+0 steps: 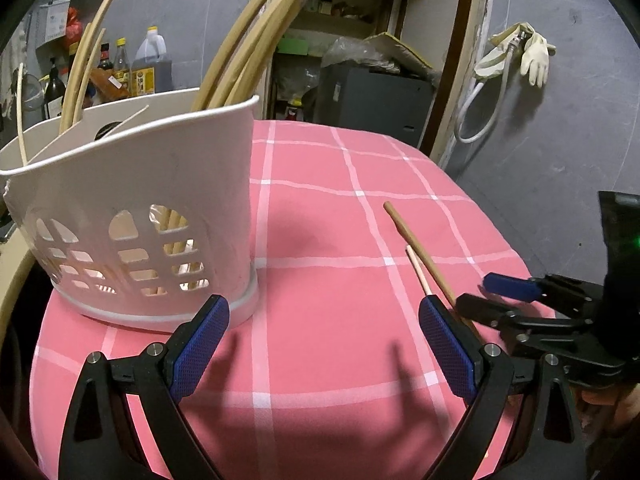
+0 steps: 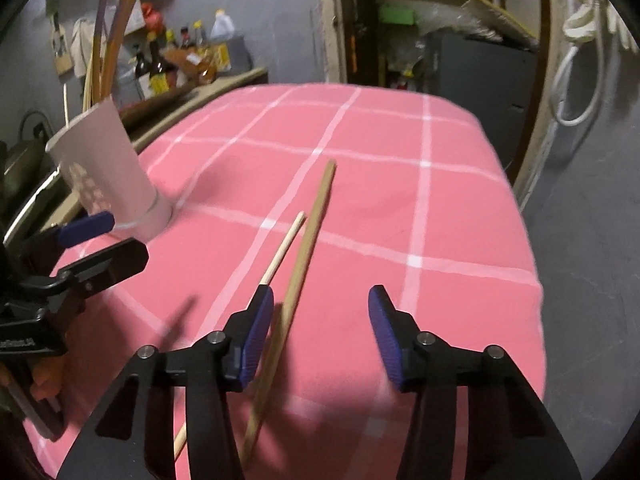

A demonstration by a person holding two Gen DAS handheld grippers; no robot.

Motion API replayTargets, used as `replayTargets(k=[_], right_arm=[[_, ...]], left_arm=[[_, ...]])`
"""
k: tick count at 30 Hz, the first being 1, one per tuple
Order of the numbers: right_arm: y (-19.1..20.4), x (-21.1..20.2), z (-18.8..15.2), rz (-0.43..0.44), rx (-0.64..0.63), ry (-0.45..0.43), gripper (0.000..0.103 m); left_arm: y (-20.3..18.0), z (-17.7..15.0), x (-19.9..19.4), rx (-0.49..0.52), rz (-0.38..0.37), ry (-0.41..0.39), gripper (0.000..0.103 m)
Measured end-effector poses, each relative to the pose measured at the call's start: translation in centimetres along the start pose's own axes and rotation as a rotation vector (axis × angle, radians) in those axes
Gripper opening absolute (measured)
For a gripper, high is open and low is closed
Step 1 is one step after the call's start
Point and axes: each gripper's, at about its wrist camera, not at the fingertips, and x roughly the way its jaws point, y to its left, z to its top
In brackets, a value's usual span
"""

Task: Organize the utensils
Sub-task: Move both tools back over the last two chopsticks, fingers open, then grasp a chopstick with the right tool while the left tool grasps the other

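Chopsticks: two loose sticks lie side by side on the pink checked surface (image 2: 460,216), a thicker darker chopstick (image 2: 308,240) and a thinner pale chopstick (image 2: 280,250) just beside it.
Right hand-held gripper (image 2: 320,336): jaws apart, nothing pressed between the pads; the darker chopstick passes through the gap close to the left pad, while the pale one runs outside that pad.
Left hand-held gripper (image 1: 324,344): jaws wide apart and empty, hanging over bare cloth between the holder and the sticks.
Long axis: in the right wrist view both sticks run from the near edge of the surface away and slightly rightward; the darker one reaches further.
Ends: I cannot tell which end is the eating tip on either stick.
Handling: probably light, stiff and smooth wood or bamboo, likely to roll or pivot if pinched off-centre.
Where to grip: I would judge a pinch across the width near the middle best, so the stick does not tip; lying low on soft cloth, the pads must come right down.
Risk: closing now may catch only the darker stick and nudge the pale one aside.
Utensil holder (image 1: 132,216): white perforated plastic, standing at the far left of the surface, well apart from the loose pair.
Stored chopsticks (image 1: 240,52): several long sticks lean out of the holder.
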Motion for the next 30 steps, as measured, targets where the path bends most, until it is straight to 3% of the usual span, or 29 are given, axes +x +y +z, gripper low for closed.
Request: replayTargets(k=[6,13,17,20,25,30], right_arm=[[-0.5,1.0,0.6,0.003,0.003,0.029,0.037],[-1.7,0.9,0.6,0.005,0.025,0.032,0.012],[-2.6,0.4,0.3,-0.004,0.029,0.03,0.007],[-3.3,0.1,0.2,-0.018,0.034,0.029,0.007],[-4.5,-0.3,-0.1,-0.03,0.048,0.033,0.007],[-5.0,0.3,0.6,-0.008,0.05,0.055,0.007]], left_arm=[[-0.3,0.0,0.5,0.014,-0.024,0.04,0.093],[-1.4,0.0,1.9,0.072,-0.082,0.12,0.092],[-2.1,0.1,2.5,0.1,-0.11,0.144,0.091],[-2.7,0.3,3.0,0.119,-0.137,0.151,0.082],[-4.0,0.8,4.5,0.14,-0.175,0.193,0.054],[-4.9,1.4,5.9,0.144,-0.19,0.221,0.032]])
